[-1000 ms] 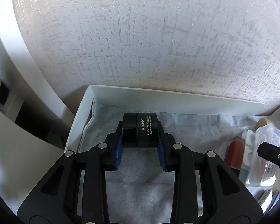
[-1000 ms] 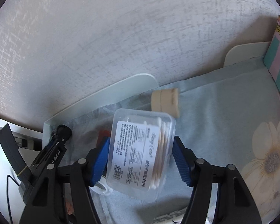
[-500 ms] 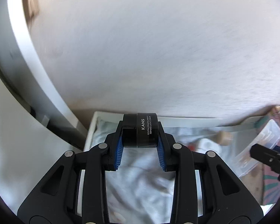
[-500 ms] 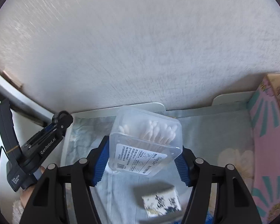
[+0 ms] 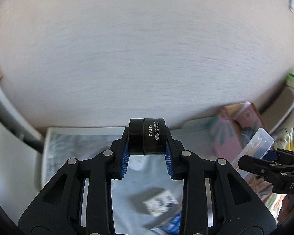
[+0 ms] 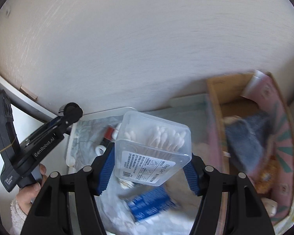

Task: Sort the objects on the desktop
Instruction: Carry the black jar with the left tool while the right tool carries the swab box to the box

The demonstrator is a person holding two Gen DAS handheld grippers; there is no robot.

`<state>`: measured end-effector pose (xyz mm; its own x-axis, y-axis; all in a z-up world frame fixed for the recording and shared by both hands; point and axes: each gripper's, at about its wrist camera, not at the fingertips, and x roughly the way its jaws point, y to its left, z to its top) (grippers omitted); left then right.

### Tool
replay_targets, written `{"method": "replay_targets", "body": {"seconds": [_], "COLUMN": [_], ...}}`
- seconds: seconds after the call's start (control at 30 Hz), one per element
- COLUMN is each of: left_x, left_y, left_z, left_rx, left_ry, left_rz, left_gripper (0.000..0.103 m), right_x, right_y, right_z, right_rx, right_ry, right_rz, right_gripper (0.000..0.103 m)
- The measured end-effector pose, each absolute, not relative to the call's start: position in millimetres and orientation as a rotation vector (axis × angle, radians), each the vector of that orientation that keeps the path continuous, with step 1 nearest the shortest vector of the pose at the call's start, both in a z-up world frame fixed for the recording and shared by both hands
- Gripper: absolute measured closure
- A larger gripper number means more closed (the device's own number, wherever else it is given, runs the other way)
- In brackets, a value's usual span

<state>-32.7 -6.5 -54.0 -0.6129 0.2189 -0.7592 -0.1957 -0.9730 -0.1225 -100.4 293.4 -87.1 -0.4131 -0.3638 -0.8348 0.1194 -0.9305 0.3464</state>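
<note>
Your left claw (image 5: 146, 152) pinches the black KANS cream jar (image 5: 147, 135), held up in front of the wall above the white tray (image 5: 46, 146). Your right claw (image 6: 149, 167) pinches the clear cotton swab box (image 6: 153, 150), tilted, above a blue packet (image 6: 150, 202); the open pink cardboard box (image 6: 282, 137) sits to its right.

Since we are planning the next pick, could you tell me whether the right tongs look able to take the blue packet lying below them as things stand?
Probably not yet: the right tongs are shut on the cotton swab box, so they would have to set it down before taking the blue packet.
</note>
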Motion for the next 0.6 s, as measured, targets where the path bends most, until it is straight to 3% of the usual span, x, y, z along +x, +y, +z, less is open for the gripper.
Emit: {"method": "replay_targets", "body": {"seconds": [0.3,0.6], "left_x": [-50,-46], "left_y": [113,229], "left_z": [-48,-70], "left_rx": [-1.174,-1.162], "left_ry": [0.084,0.221], "left_rz": [2.445,2.253], "left_gripper": [0.075,0.075], "right_x": [-82,-43], "right_y": [396,432], "right_z": [-88,-110], "right_rx": [1.554,1.673], "right_ry": [-0.448,-0.468], "right_rz": [-2.476,-2.458], "right_gripper": [0.043,0.043]}}
